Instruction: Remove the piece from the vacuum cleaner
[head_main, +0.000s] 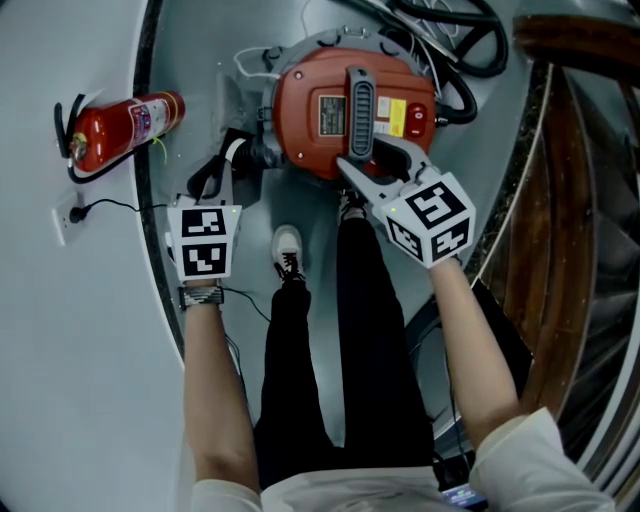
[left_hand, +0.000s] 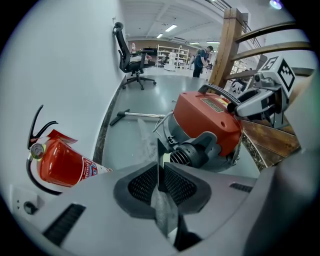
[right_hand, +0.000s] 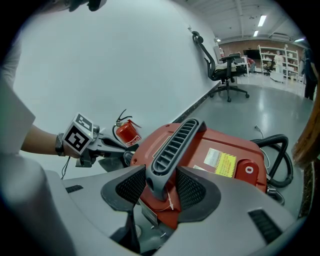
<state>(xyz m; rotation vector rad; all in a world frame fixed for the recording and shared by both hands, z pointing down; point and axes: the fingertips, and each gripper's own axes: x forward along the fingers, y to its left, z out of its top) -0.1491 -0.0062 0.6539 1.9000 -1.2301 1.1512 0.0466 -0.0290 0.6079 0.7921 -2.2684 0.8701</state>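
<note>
**A:** Where is the piece?

**B:** I take it to be the black ribbed connector (head_main: 250, 155) on the left flank of the red vacuum cleaner (head_main: 300, 110), upper centre of the head view. It looks seated in the body, not yet off.

**A:** And the grips?

**B:** The right hand-held gripper (right_hand: 161, 186) is clamped round the grey handle (right_hand: 172, 145) on top. The left hand-held gripper (left_hand: 159, 182) has its jaws almost together on a thin dark strip (left_hand: 159, 152) just in front of the connector. It seems pinched, though only barely.

**A:** What could go wrong?

**B:** So slim a hold may slip off under a hard pull. A skewed pull could jam the connector in its socket. If the handle grip slackens, the whole cleaner may follow the pull across the floor (head_main: 200, 60) toward the fire extinguisher (head_main: 120, 128) at left.
</note>
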